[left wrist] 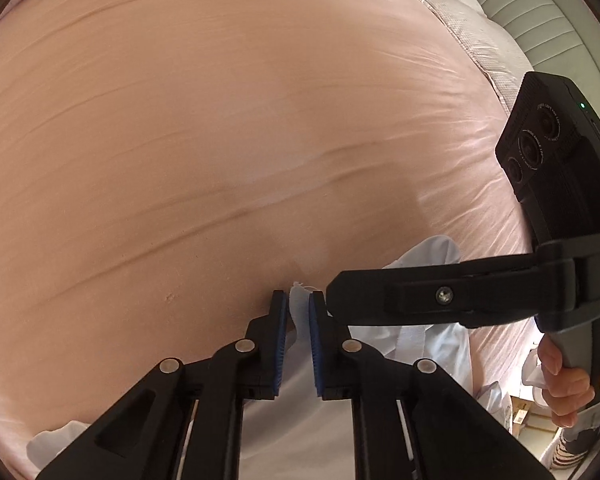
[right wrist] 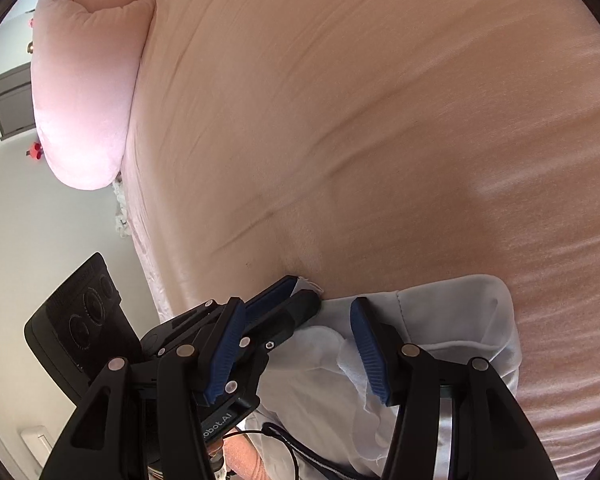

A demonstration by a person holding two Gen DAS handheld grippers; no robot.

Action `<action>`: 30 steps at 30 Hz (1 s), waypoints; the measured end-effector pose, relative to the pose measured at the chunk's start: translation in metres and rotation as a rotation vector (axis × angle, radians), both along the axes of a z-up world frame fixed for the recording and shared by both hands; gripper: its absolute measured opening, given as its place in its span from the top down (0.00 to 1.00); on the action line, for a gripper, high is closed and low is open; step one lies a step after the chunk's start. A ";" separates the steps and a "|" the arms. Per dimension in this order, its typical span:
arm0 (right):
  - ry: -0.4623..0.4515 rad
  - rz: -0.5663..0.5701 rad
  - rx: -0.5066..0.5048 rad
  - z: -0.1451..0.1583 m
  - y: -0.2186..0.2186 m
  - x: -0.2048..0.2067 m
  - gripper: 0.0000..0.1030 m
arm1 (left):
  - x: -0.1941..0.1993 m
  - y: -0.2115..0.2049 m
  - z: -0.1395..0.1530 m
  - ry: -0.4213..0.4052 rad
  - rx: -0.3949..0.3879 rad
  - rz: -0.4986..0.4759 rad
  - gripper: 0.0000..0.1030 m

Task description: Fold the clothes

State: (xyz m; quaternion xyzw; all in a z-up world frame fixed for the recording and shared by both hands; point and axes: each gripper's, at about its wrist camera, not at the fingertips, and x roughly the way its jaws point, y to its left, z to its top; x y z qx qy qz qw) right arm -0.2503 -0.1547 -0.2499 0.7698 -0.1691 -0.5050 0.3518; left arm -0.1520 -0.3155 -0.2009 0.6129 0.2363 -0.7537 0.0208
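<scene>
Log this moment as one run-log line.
left gripper: shut on white garment corner | right gripper: open over garment | surface: pink bedsheet

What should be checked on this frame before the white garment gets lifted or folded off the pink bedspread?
1. Left gripper shut on the white garment edge: ok.
2. Right gripper holding cloth: not ok, jaws open, garment only lies between them.
3. Grippers clear of each other: not ok, crowded together.
4. Pink bedspread bare ahead: ok.
5. Bedspread pinched too: cannot tell.
6. Whole garment laid flat: cannot tell.
</scene>
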 end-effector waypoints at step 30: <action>0.125 0.234 0.024 -0.006 -0.045 0.043 0.90 | 0.068 -0.022 0.012 -0.079 0.129 -0.038 0.93</action>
